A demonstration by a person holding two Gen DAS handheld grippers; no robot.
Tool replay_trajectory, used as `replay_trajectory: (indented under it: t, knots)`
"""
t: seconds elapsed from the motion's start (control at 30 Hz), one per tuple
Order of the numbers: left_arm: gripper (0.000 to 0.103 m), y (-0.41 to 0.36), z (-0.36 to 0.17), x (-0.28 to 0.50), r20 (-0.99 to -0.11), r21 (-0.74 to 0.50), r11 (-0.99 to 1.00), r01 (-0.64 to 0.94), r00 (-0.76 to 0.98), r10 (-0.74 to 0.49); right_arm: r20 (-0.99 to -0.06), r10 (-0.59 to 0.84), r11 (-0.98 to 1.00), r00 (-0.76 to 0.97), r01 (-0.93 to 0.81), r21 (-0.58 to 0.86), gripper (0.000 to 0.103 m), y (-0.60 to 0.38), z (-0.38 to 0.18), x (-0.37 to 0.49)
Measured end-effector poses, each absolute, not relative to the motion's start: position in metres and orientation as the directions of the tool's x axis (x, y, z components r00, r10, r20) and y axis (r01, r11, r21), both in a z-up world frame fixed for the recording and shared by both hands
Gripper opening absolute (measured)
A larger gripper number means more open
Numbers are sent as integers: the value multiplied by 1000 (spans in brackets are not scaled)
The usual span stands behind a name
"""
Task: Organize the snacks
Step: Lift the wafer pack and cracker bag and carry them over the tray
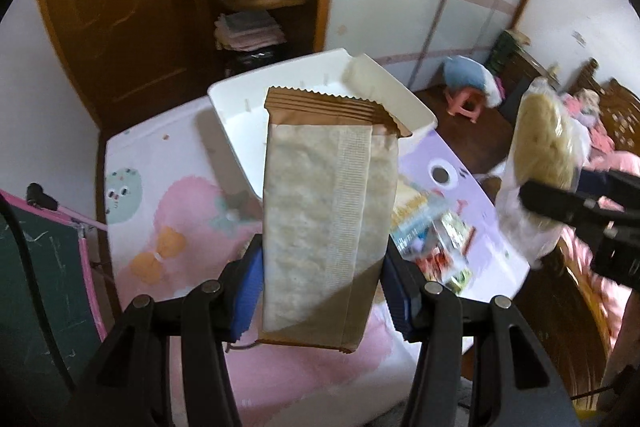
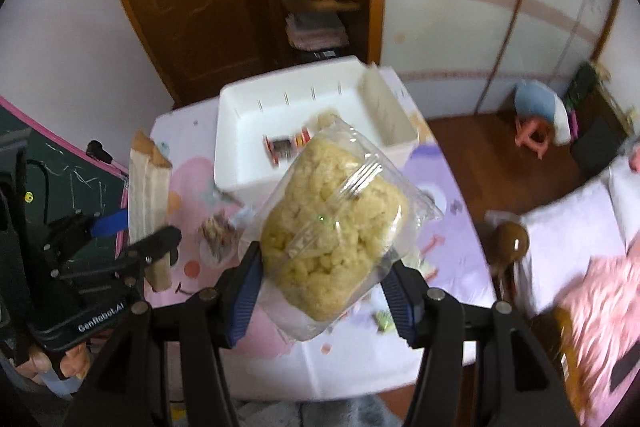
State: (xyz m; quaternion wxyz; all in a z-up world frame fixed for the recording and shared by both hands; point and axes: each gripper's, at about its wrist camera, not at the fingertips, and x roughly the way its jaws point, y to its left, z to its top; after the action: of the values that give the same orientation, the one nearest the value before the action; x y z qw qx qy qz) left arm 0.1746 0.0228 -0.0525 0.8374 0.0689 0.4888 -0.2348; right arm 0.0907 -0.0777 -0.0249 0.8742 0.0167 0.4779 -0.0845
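Observation:
My left gripper (image 1: 322, 287) is shut on a long brown snack packet (image 1: 328, 211), held up above the table with its crimped top end over the near wall of the white bin (image 1: 404, 99). My right gripper (image 2: 322, 291) is shut on a clear bag of yellow puffed snack (image 2: 332, 219), held above the table in front of the white bin (image 2: 240, 163). A small striped packet (image 2: 286, 145) lies inside the bin. The left gripper and brown packet (image 2: 146, 187) show at the left of the right wrist view. The right gripper's clear bag (image 1: 544, 147) shows at the right of the left wrist view.
Several loose snack packets (image 1: 436, 239) lie on the pastel cartoon table cover (image 1: 160, 187) right of the brown packet; more wrappers (image 2: 218, 231) lie left of the clear bag. A green chalkboard (image 1: 36, 267) stands at the left. A bed with pink bedding (image 2: 580, 259) is at the right.

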Motion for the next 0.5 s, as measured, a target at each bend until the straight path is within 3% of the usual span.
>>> replay_trajectory:
  t: [0.23, 0.5]
  knots:
    - [53, 4, -29, 218, -846, -74, 944, 322, 480, -230, -802, -88, 996, 591, 56, -68, 57, -114, 5, 150]
    - [53, -24, -30, 277, -843, -37, 982, 184, 522, -130, -806, -29, 998, 591, -21, -52, 57, -157, -1, 219]
